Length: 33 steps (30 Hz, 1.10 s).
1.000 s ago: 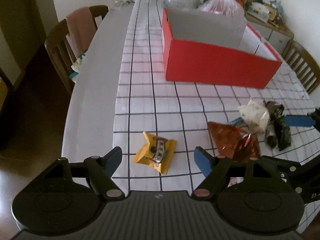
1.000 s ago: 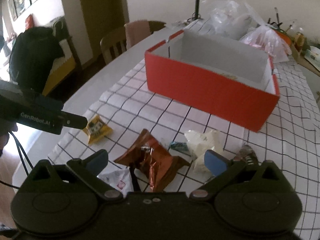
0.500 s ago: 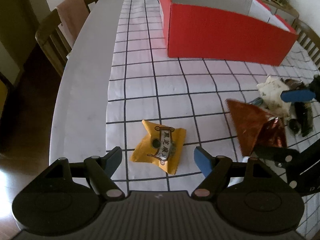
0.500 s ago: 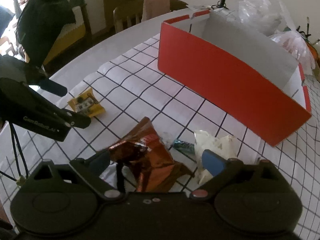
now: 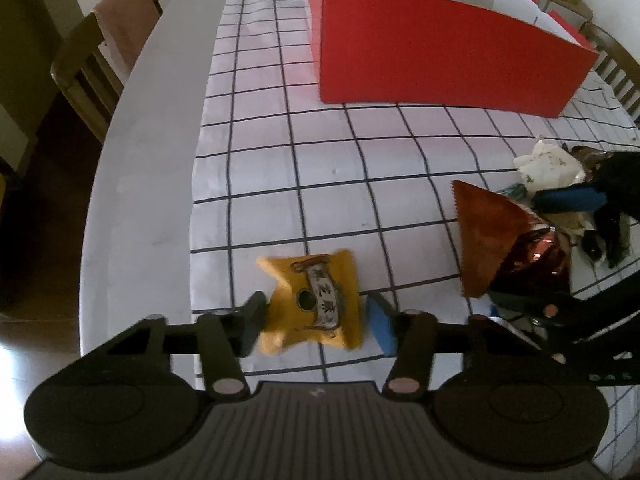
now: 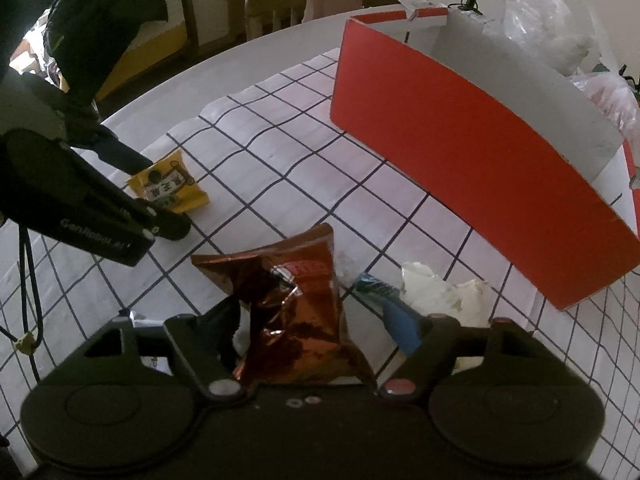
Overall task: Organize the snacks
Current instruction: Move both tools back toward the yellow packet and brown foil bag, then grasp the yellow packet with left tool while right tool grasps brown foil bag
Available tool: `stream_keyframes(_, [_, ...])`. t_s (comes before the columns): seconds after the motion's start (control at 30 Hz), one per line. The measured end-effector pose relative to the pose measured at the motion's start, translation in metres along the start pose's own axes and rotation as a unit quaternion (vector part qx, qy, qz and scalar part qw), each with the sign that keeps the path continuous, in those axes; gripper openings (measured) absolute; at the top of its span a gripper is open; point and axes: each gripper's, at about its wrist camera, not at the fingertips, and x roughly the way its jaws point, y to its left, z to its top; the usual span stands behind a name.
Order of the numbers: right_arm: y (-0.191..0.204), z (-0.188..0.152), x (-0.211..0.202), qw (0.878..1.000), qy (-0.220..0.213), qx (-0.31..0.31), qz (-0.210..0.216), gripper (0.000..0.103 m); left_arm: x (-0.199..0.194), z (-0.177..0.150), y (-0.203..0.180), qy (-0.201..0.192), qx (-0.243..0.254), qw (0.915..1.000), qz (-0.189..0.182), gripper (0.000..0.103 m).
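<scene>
**Two snack packets between two pairs of closing jaws**

On the checked cloth (image 5: 280, 184), near the table's edge, the yellow snack packet (image 5: 310, 302) lies flat between the fingers of the left gripper (image 5: 316, 316). The jaws are closing: the black finger on one side looks to be at the packet's edge, while the blue pad (image 5: 380, 322) on the other side sits just beside its corner. Whether the pads already press on it I cannot tell, so I count this gripper as not yet clamped.

In the right wrist view, the crumpled brown foil bag (image 6: 296, 312) stands between the fingers of the right gripper (image 6: 316, 330). These jaws are also closing. The dark finger is close against the bag's side; the blue pad (image 6: 402, 326) is apart from it, with cloth visible in the gap.

A white wrapper (image 6: 444, 292) and a small teal packet (image 6: 374, 284) lie just beside the foil bag. The red box (image 6: 460, 140) stands well apart, farther along the table.
</scene>
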Motion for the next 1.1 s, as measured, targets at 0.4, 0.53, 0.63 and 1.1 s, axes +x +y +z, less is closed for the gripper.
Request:
stream_keyframes(0.4, [-0.002, -0.005, -0.008, 0.999, -0.002, 0.047, 0.0, 0.049, -0.009, -0.003, 0.003, -0.008, -0.025, 0.9996, -0.004, 0.034])
stream_keyframes(0.53, [-0.003, -0.007, -0.018, 0.998, -0.01, 0.064, -0.003, 0.049, -0.012, -0.007, 0.007, -0.01, -0.037, 0.9993, -0.002, 0.032])
stream_keyframes(0.63, [-0.004, -0.01, -0.027, 0.997, -0.018, 0.077, -0.004, 0.049, -0.016, -0.011, 0.013, -0.013, -0.054, 0.9985, -0.005, 0.03])
stream_keyframes(1.1, [-0.012, -0.024, -0.078, 0.986, -0.053, 0.156, -0.006, 0.049, -0.055, -0.031, 0.027, -0.042, -0.117, 0.9917, -0.031, 0.03])
